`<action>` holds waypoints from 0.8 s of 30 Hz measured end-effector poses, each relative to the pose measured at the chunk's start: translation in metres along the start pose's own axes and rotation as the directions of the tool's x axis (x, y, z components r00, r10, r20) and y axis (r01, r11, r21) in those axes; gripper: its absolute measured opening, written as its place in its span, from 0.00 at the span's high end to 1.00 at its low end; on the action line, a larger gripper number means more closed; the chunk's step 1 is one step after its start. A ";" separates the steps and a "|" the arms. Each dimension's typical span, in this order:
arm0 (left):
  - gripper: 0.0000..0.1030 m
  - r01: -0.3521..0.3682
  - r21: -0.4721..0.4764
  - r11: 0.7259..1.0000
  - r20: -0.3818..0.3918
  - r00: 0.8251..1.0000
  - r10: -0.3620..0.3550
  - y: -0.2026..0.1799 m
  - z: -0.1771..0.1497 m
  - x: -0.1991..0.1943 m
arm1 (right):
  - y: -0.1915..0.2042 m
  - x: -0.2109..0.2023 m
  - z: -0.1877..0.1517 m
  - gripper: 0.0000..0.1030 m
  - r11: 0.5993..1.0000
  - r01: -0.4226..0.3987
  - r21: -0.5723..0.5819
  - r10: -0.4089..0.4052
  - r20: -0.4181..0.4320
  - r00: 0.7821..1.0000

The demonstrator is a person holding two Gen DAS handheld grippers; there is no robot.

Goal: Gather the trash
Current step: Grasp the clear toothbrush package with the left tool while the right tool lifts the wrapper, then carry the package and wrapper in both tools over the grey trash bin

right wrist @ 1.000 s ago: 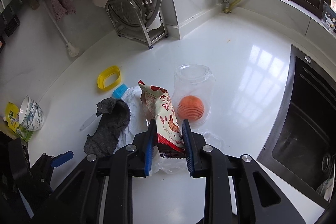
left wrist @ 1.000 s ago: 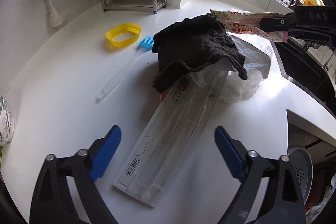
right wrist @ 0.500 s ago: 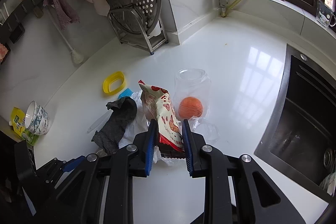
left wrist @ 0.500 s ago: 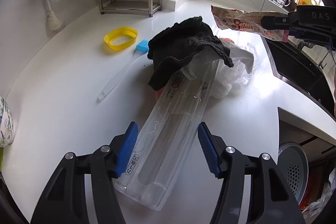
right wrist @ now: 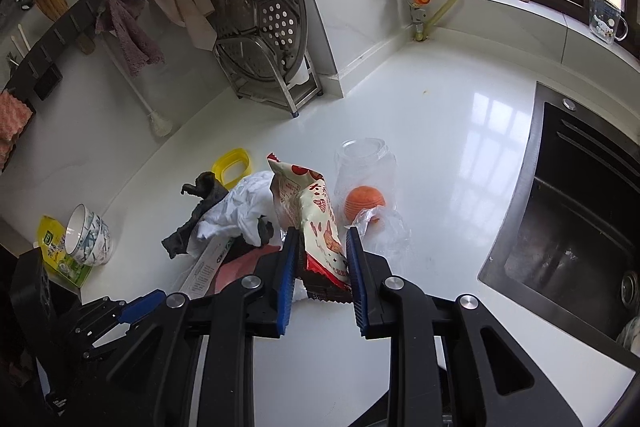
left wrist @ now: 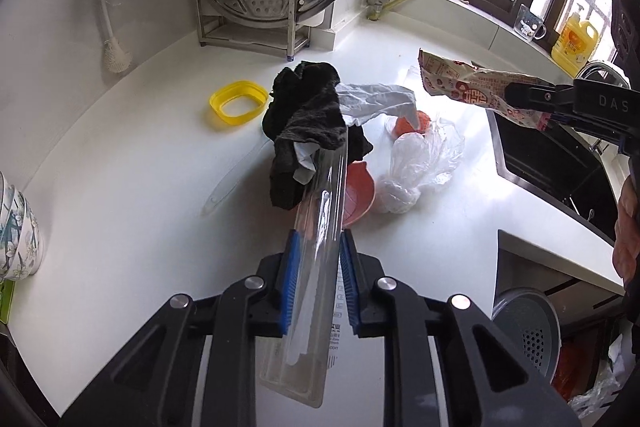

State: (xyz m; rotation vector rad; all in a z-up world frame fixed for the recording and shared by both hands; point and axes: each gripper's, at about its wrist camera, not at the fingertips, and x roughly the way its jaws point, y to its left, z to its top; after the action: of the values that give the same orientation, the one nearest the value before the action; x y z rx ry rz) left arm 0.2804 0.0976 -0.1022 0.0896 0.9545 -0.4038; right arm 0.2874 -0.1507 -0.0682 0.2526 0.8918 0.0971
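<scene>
Left gripper (left wrist: 318,279) jaws closing on clear package (left wrist: 320,227), raised off desk (left wrist: 120,187); cloth (left wrist: 308,123) draped over package's far end. Crumpled paper (left wrist: 372,99) right of cloth. Bag (left wrist: 420,163) on desk right of package, bowl-shaped dish (left wrist: 358,191) between them. Ring (left wrist: 239,101) on desk left of cloth. Steamer rack (left wrist: 256,15) behind, by wall. Right gripper (right wrist: 322,279) clamps wrapper (right wrist: 316,219) above desk. Jar (right wrist: 366,179) behind wrapper. Sink (right wrist: 580,227) at right. Stacked bowls (right wrist: 86,235) at far left.

Counter (right wrist: 440,131) bare by sink (right wrist: 580,219), trash heap (left wrist: 320,131) blocking centre
</scene>
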 end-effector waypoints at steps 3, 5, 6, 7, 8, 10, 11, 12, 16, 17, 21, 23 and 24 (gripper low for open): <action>0.81 0.012 -0.018 1.000 -0.001 1.000 -0.012 0.005 -0.002 -0.005 | -0.001 -0.006 -0.002 0.77 1.000 -0.004 0.008 0.004 0.006 1.000; 0.81 0.026 -0.031 0.999 0.002 1.000 -0.026 0.007 -0.002 -0.009 | -0.002 -0.010 -0.003 0.78 1.000 -0.009 0.015 0.009 0.010 1.000; 0.81 0.035 -0.038 0.999 0.006 0.999 -0.034 0.008 -0.001 -0.012 | -0.002 -0.012 -0.004 0.78 1.000 -0.011 0.018 0.011 0.012 1.000; 0.82 0.040 -0.043 0.998 0.010 0.999 -0.040 0.009 0.000 -0.015 | -0.002 -0.014 -0.005 0.78 1.000 -0.012 0.020 0.012 0.014 1.000; 0.82 0.044 -0.045 0.998 0.016 0.999 -0.043 0.009 0.002 -0.018 | -0.002 -0.016 -0.005 0.78 1.000 -0.013 0.021 0.012 0.017 1.000; 0.82 0.047 -0.045 0.998 0.031 0.999 -0.045 0.008 0.005 -0.024 | -0.002 -0.019 -0.006 0.78 1.000 -0.015 0.024 0.015 0.022 1.000; 0.83 0.050 -0.045 0.998 0.039 0.998 -0.048 0.007 0.007 -0.028 | -0.002 -0.021 -0.007 0.79 1.000 -0.016 0.024 0.015 0.024 1.000; 0.83 0.054 -0.046 0.998 0.047 0.998 -0.052 0.007 0.008 -0.032 | -0.002 -0.022 -0.007 0.79 1.000 -0.016 0.025 0.016 0.025 1.000; 0.84 0.067 -0.045 0.997 0.075 0.995 -0.063 0.004 0.013 -0.045 | -0.005 -0.023 -0.015 0.79 0.999 -0.016 0.034 0.015 0.016 1.000; 0.84 0.070 -0.046 0.997 0.078 0.995 -0.066 0.003 0.014 -0.047 | -0.007 -0.021 -0.019 0.79 0.999 -0.017 0.042 0.017 0.007 1.000; 0.85 0.091 -0.045 0.995 0.091 0.992 -0.086 -0.002 0.013 -0.056 | -0.017 -0.009 -0.040 0.79 0.998 -0.010 0.056 0.013 -0.047 0.999; 0.85 0.097 -0.038 0.995 0.088 0.992 -0.094 -0.003 0.010 -0.056 | -0.025 -0.006 -0.049 0.75 0.997 0.002 0.080 0.003 -0.063 0.998; 0.85 0.098 -0.037 0.995 0.081 0.992 -0.095 -0.004 0.008 -0.054 | -0.029 -0.003 -0.053 0.71 0.995 0.008 0.095 -0.001 -0.074 0.997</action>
State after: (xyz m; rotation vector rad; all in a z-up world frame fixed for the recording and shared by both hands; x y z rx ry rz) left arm 0.2578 0.1082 -0.0534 -0.0098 0.8908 -0.4731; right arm 0.2438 -0.1704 -0.1050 0.3373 0.9723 0.0599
